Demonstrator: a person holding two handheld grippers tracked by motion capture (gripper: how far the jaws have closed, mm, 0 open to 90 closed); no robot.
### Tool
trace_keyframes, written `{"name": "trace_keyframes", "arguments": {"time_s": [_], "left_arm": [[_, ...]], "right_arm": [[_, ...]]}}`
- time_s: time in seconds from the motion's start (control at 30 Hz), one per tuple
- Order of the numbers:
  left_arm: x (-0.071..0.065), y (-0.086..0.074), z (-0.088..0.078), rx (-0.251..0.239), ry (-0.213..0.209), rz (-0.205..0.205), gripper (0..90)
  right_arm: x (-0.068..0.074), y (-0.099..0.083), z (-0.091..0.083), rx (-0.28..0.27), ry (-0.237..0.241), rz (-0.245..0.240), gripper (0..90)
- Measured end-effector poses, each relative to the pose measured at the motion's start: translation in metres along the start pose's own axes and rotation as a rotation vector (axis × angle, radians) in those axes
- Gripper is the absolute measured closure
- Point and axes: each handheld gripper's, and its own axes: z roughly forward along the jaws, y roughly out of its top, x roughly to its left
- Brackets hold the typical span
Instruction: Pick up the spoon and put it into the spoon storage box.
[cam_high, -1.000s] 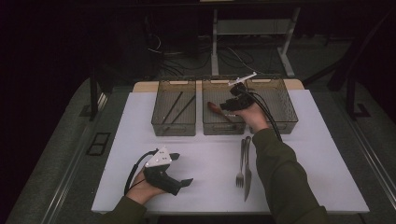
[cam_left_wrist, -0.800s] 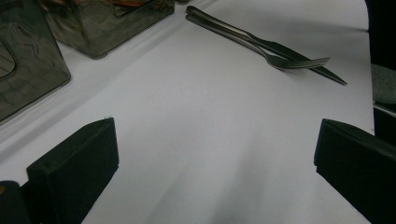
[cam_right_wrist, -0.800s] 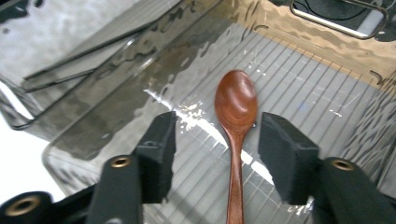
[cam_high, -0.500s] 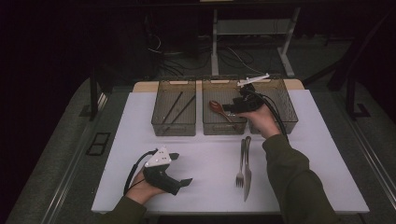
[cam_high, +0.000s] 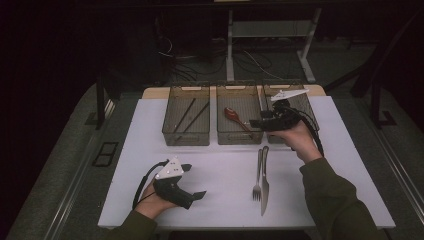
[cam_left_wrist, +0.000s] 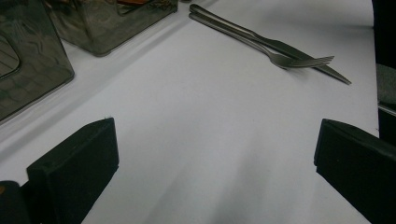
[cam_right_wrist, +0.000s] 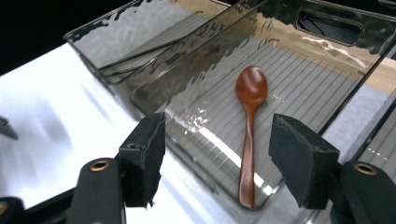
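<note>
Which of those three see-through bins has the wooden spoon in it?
The middle bin of the row: a reddish-brown wooden spoon lies flat on its floor. The left bin holds thin dark sticks, and the right bin sits partly behind the right gripper.

A glossy brown wooden spoon (cam_right_wrist: 250, 135) lies in a clear ribbed plastic bin (cam_right_wrist: 322, 93); the fork (cam_left_wrist: 280, 56) is dull metal, the bench (cam_left_wrist: 210, 140) matt white.

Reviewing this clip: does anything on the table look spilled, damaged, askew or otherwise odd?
Nothing stands out. The wooden spoon lies flat in the middle bin, and the fork and knife lie neatly side by side on the white table. Both the left claw and right claw are open and empty.
</note>
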Motion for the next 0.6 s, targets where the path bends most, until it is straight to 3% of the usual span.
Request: {"name": "trace_keyframes", "arguments": {"time_s": [0.6], "left_arm": [[0.000,0.000,-0.001,0.004,0.002,0.004,0.0]], "right_arm": [[0.029,-0.049,-0.029,-0.013,0.048,-0.041,35.5]]}}
